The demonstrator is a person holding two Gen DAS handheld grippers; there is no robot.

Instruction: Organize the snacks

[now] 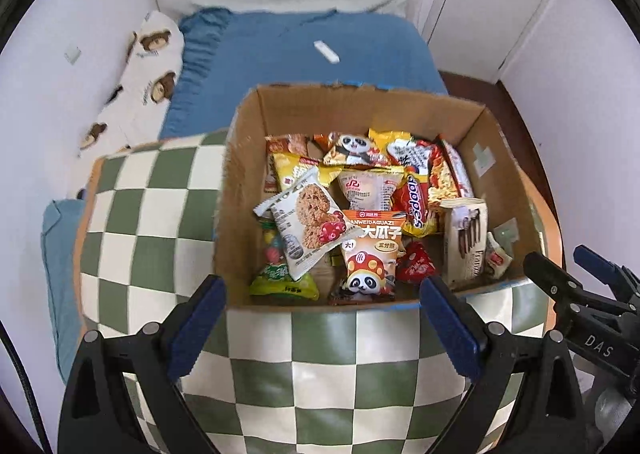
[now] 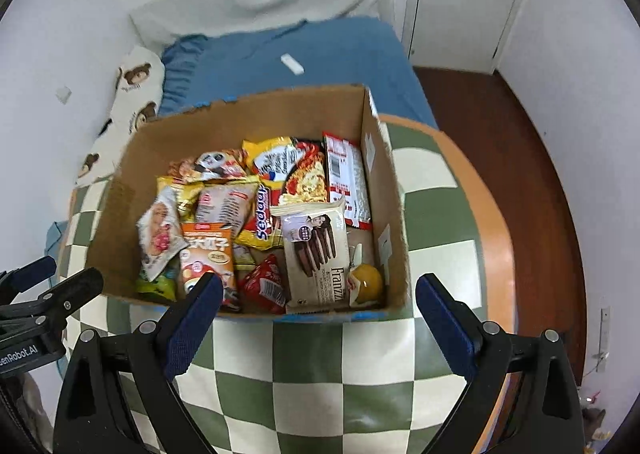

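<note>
left gripper (image 1: 320,296) spread, empty | right gripper (image 2: 319,294) spread, empty | cardboard box (image 1: 460,122) straight ahead | Franzzi wafer pack (image 2: 316,254) lengthwise, nearest right gripper

Checkered tablecloth (image 1: 320,366), blue bedspread (image 1: 280,50), bear-print pillow (image 1: 140,82), white door (image 2: 468,2).

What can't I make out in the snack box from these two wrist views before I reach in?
- Box floor: left wrist view, buried under the packets in the cardboard box.
- Green packet: right wrist view, mostly covered by the oat cookie packet.
- Orange sunflower seed bag: right wrist view, lower end behind the right gripper finger.
- White object on the blue bedding: too small to identify.
</note>
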